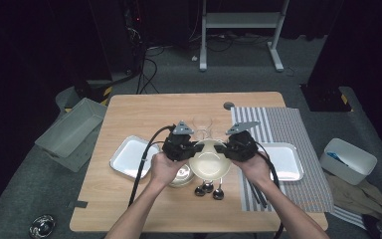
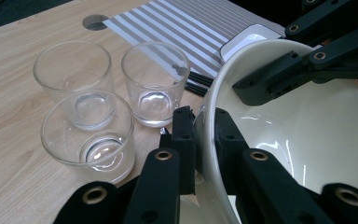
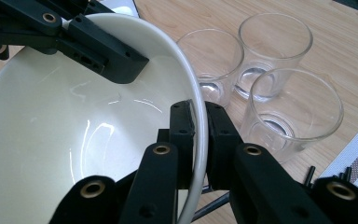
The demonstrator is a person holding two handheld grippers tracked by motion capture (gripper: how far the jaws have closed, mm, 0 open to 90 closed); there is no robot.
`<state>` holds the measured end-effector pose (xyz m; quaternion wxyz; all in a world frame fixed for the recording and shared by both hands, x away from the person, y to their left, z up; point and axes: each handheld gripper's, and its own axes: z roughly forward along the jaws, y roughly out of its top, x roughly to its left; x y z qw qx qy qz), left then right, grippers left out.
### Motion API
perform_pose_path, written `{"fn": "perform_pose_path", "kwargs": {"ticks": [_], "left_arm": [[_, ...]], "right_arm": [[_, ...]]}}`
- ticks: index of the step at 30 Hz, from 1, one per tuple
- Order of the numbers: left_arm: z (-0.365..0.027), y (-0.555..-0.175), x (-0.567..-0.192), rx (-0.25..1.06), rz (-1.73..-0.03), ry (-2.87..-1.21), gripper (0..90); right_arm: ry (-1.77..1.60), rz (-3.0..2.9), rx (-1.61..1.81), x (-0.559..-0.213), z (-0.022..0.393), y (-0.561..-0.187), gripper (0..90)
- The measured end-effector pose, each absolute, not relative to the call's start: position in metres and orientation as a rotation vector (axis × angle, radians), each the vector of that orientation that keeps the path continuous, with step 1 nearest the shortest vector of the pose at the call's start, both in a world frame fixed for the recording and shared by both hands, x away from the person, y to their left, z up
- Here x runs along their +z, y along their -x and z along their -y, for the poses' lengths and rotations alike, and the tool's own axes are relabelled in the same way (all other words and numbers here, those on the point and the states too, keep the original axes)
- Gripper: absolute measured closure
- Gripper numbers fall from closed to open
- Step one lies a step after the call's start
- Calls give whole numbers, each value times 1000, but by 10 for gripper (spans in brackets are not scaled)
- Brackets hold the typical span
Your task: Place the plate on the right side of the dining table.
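Note:
A cream bowl (image 1: 209, 160) hangs just above the wooden table (image 1: 139, 114), held at both sides. My left gripper (image 1: 195, 148) is shut on its left rim; the left gripper view shows the rim (image 2: 205, 140) pinched between the jaws (image 2: 204, 116). At the opposite rim my right gripper (image 1: 225, 148) is shut too, and the right gripper view shows the thin edge of the bowl (image 3: 51, 130) pressed between its jaws (image 3: 199, 109). Three empty clear glasses (image 2: 91, 135) stand close together just behind the bowl.
A white tray (image 1: 132, 158) lies left of the bowl and another (image 1: 287, 160) on the striped mat (image 1: 278, 124) at the right. A second bowl (image 1: 181, 177), spoons (image 1: 209, 189) and black chopsticks (image 1: 256, 194) lie near the front. A grey bin (image 1: 72, 132) stands off the table's left.

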<state>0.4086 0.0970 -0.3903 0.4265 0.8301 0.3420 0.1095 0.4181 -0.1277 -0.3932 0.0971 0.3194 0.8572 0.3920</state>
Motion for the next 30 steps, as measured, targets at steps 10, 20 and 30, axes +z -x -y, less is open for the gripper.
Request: {"fn": "perform_pose_path", "kwargs": {"ticks": [10,20,30], "left_arm": [[-96,-408,-390,284,-836,-2070,812],[-98,-406,-388,322,-838,-2061,635],[-109,-400,-380,368,-817,-1985,434]], "right_arm": [[-944,-2533,1164,-392,130,-417,837],[-946,-2535,1168,-392,129,-416,837],[-967,-2522,1183,-390,134,-416,837]]}}
